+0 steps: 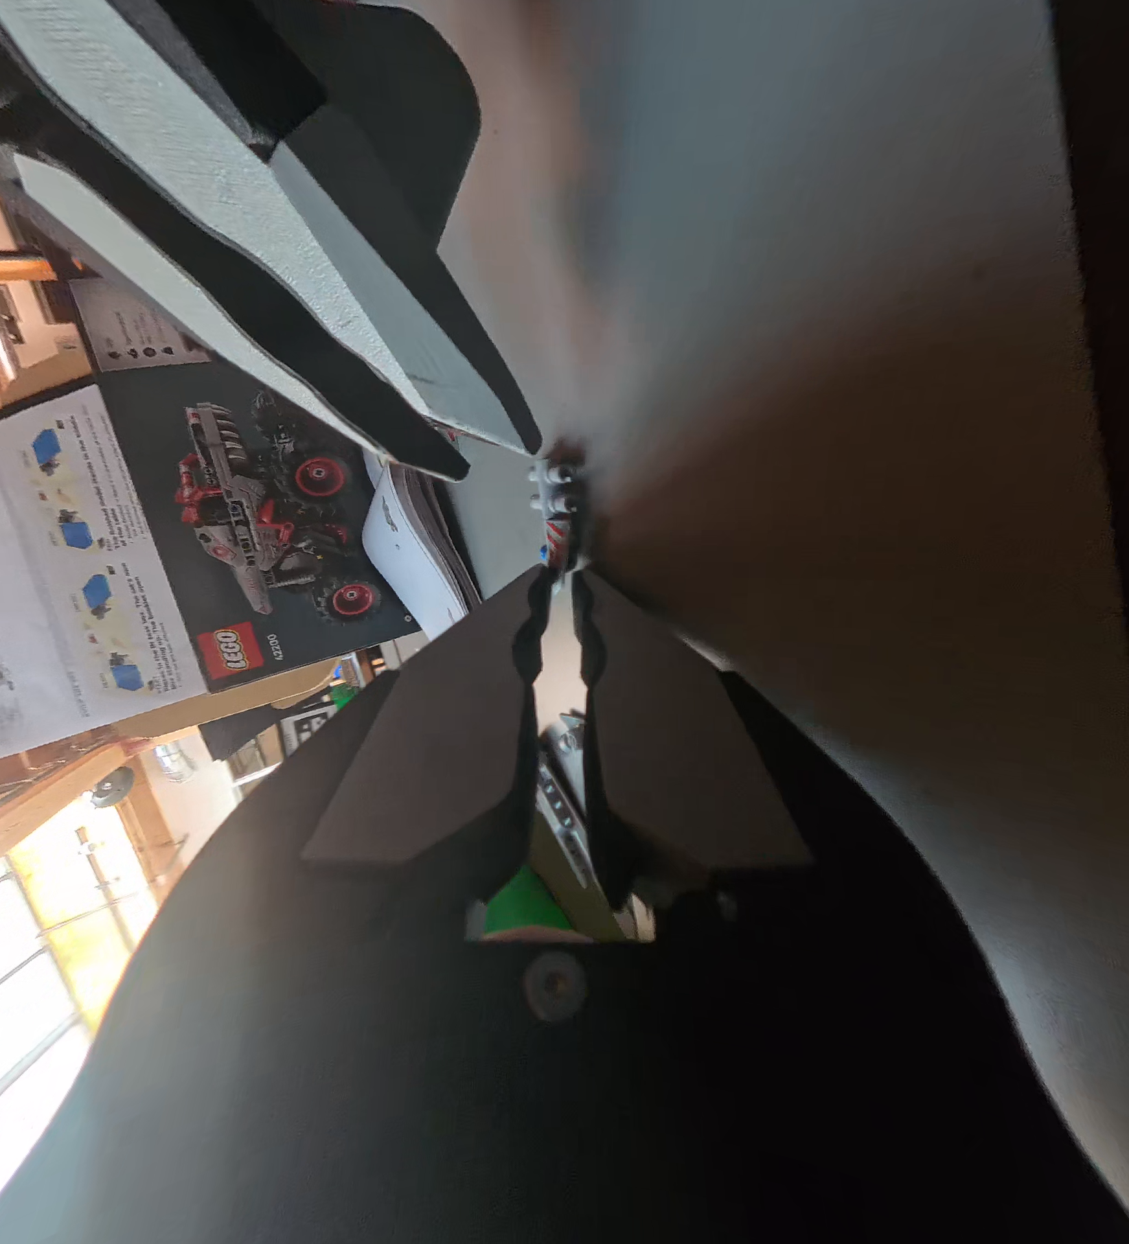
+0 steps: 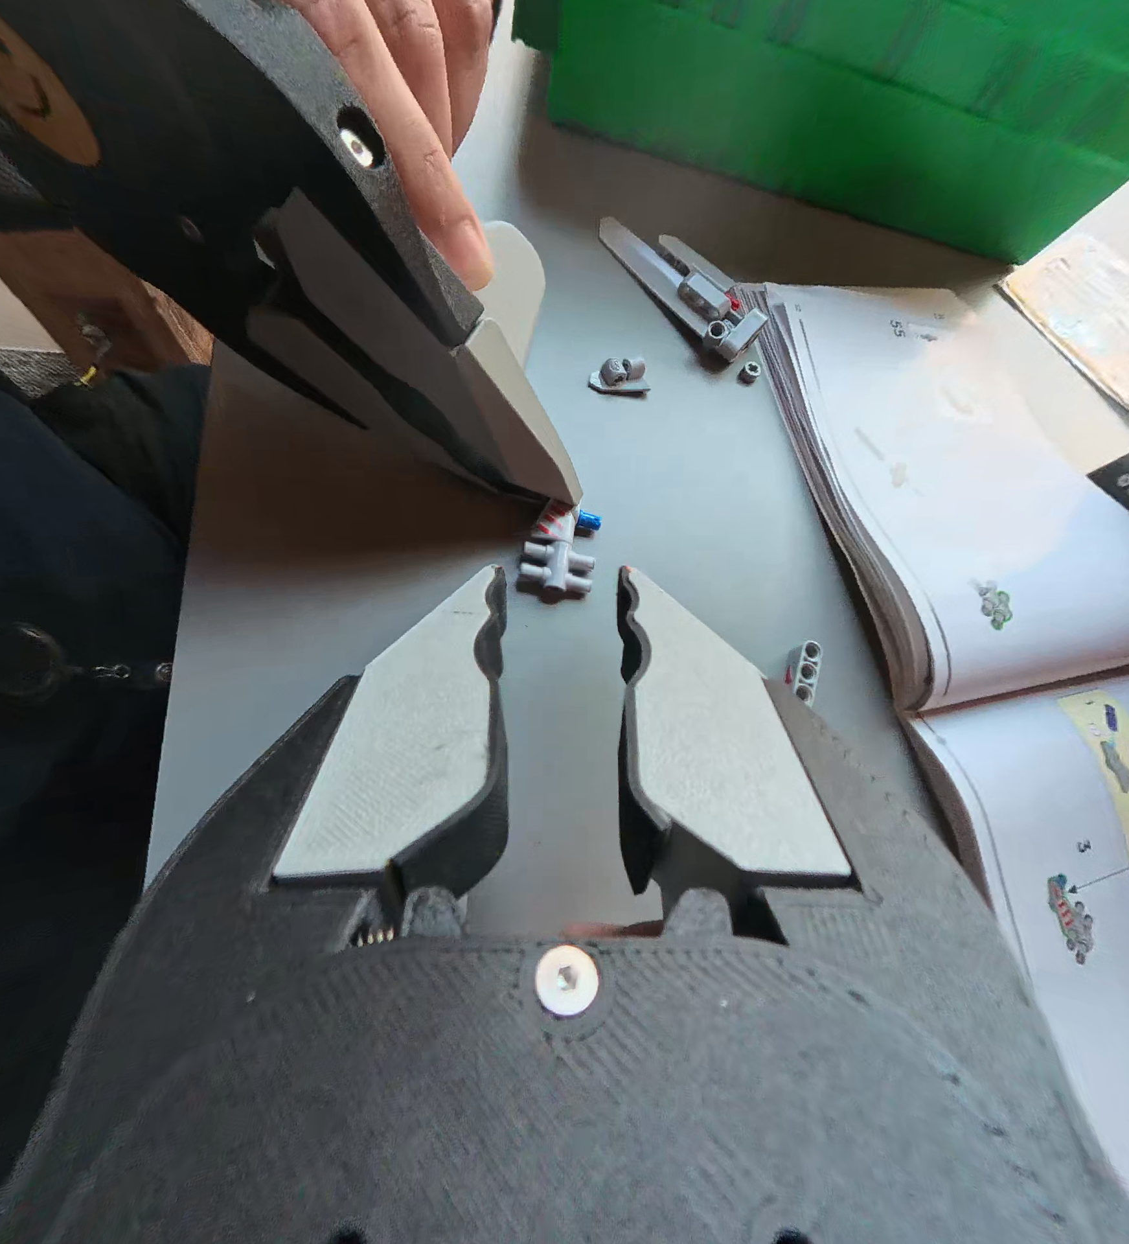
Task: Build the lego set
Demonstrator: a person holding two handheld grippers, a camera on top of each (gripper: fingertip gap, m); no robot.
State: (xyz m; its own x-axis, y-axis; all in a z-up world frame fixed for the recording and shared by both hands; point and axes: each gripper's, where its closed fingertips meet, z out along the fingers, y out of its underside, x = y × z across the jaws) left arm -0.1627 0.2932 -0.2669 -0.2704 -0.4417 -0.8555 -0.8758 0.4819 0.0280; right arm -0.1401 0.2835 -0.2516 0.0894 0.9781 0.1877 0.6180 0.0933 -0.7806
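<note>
A small grey Lego assembly (image 2: 555, 562) with a red-striped part and a blue pin (image 2: 590, 520) is held just above the grey table (image 2: 682, 511). My left gripper (image 2: 565, 499) comes in from the upper left, shut on its striped end. In the left wrist view the gripper (image 1: 559, 572) pinches the assembly (image 1: 558, 505) at the fingertips. My right gripper (image 2: 559, 573) is open and empty, its tips on either side of the assembly's pinned grey connector, not touching it. It also shows in the left wrist view (image 1: 501, 461), coming from the upper left.
A grey sub-assembly (image 2: 682, 289), a small grey piece (image 2: 619, 373) and a short grey beam (image 2: 804, 670) lie on the table. An open instruction booklet (image 2: 985, 505) lies to the right and a green box (image 2: 884, 101) stands behind. The set's box (image 1: 245, 525) stands beyond. My left and right fingertips are right by each other.
</note>
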